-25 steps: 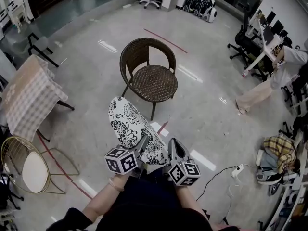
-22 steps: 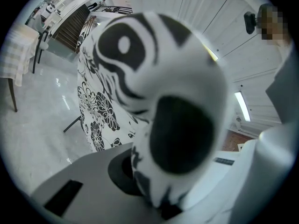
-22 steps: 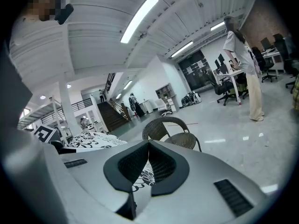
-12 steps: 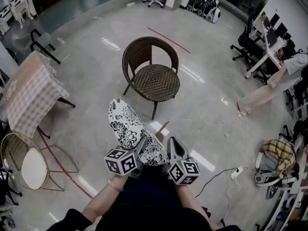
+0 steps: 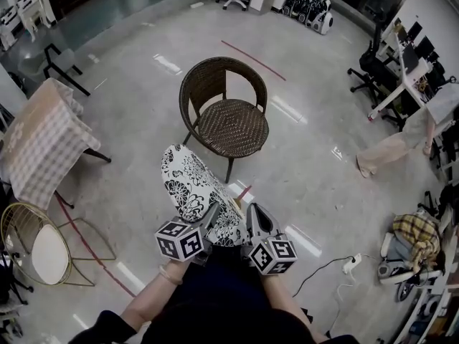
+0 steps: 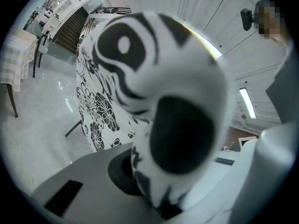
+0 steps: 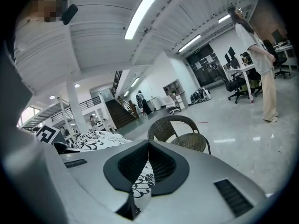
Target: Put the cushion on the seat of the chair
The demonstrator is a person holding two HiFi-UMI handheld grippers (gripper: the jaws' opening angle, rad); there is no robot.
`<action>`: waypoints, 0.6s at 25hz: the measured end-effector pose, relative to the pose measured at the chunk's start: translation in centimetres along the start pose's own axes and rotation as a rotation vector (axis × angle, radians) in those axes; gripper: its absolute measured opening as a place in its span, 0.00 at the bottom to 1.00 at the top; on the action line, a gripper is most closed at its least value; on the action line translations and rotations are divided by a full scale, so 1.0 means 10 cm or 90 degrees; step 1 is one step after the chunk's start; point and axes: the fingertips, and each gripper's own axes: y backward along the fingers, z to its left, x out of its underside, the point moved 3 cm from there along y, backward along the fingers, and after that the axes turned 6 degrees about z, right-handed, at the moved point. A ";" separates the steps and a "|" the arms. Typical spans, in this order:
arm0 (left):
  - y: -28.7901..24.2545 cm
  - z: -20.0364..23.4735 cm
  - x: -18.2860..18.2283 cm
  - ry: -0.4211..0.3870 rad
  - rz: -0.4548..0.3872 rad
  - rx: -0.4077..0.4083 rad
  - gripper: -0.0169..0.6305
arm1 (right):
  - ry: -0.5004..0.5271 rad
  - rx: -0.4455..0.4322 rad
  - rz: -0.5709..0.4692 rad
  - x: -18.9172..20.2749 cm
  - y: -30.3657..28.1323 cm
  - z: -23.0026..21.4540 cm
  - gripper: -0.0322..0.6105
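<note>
1. Closest to the person's body, the left gripper (image 5: 212, 216) and the right gripper (image 5: 252, 218) sit side by side, one in each hand.
2. The left gripper's jaws are clamped on the near edge of a black-and-white floral fabric cushion (image 5: 192, 186). In the left gripper view the cushion (image 6: 174, 101) bulges up from between them.
3. The right gripper's jaws pinch a thin fold of the same cushion (image 7: 139, 186) between their ribbed black pads.
4. The cushion hangs tilted in the air above the glossy grey floor (image 5: 143, 185), reaching away from both grippers and clear of the chair.
5. Off to the left stand a gold wire chair with a white seat (image 5: 43, 253) and a table under a checked cloth (image 5: 43, 145).
6. Just beyond the cushion's far end, a dark brown woven wicker armchair (image 5: 231, 124) stands on the floor.
7. Far right, a person in pale clothes (image 5: 409, 138) stands near desks.
</note>
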 end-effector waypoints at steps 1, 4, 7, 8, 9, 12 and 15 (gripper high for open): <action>-0.06 0.00 -0.03 -0.001 0.003 0.001 0.07 | -0.001 -0.001 0.002 -0.02 -0.05 -0.04 0.04; -0.24 0.02 -0.11 -0.003 0.011 0.003 0.07 | -0.007 0.000 0.009 -0.11 -0.19 -0.17 0.04; -0.42 0.06 -0.22 -0.003 0.016 0.003 0.07 | -0.015 0.004 0.011 -0.20 -0.34 -0.29 0.04; -0.49 0.07 -0.27 -0.003 0.017 0.003 0.07 | -0.017 0.005 0.013 -0.24 -0.39 -0.33 0.04; -0.56 0.08 -0.31 -0.003 0.019 0.002 0.07 | -0.018 0.005 0.015 -0.29 -0.44 -0.38 0.04; -0.78 0.12 -0.41 0.005 0.032 0.003 0.07 | -0.019 0.006 0.022 -0.43 -0.60 -0.53 0.04; -0.99 0.18 -0.52 0.010 0.043 0.003 0.07 | -0.026 0.009 0.030 -0.56 -0.79 -0.69 0.04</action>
